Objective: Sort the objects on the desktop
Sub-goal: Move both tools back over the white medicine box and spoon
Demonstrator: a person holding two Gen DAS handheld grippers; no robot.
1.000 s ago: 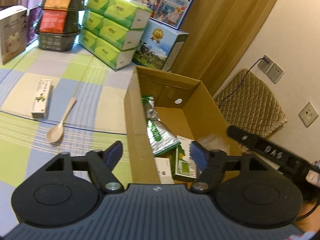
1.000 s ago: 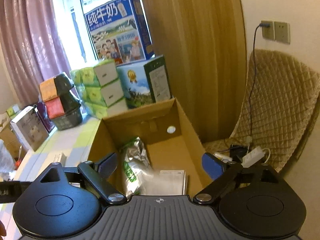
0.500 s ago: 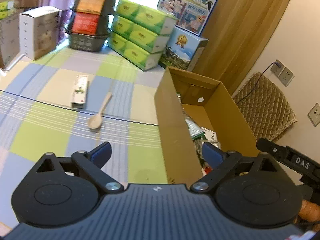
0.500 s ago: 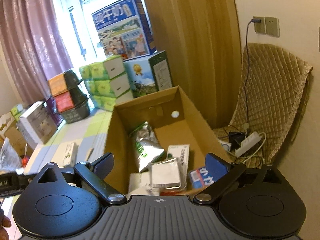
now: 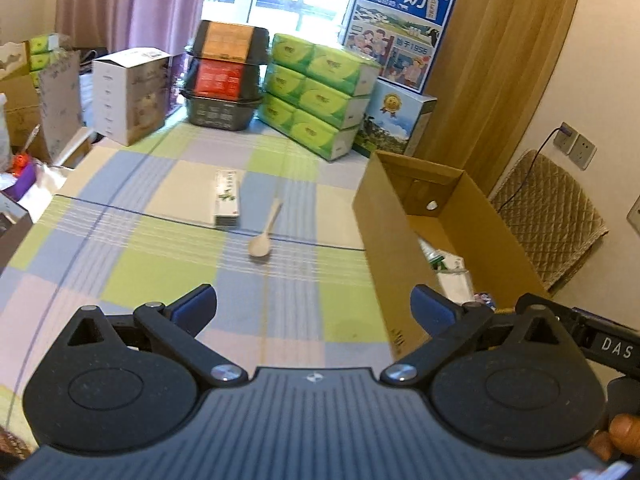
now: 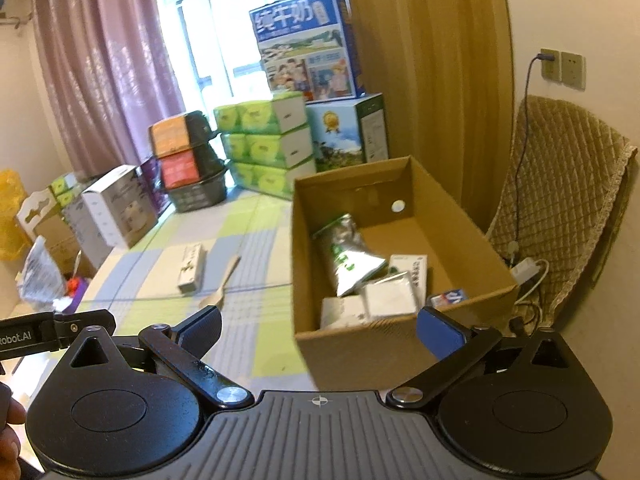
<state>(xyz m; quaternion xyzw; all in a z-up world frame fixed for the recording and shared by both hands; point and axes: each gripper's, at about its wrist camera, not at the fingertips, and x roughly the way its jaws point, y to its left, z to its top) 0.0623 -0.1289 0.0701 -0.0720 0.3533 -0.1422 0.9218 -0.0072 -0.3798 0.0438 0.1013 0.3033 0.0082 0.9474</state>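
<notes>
My left fingers [image 5: 314, 306] and right fingers [image 6: 318, 330] are spread wide, empty. Spoon [image 5: 264, 236] at 12 o'clock on bench [image 5: 160, 272]; cardboard box [image 6: 360, 344] at 2 o'clock.

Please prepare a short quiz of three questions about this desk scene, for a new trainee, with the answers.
1. True or false: the wooden spoon lies inside the cardboard box.
2. Which item lies on the tablecloth just beside the spoon? A) a long white carton B) a silver pouch C) a black basket
3. Fill in: the left gripper and the right gripper are both ____ and hold nothing.

Key: 1 false, it lies on the tablecloth outside the box; 2 A; 3 open.
</notes>
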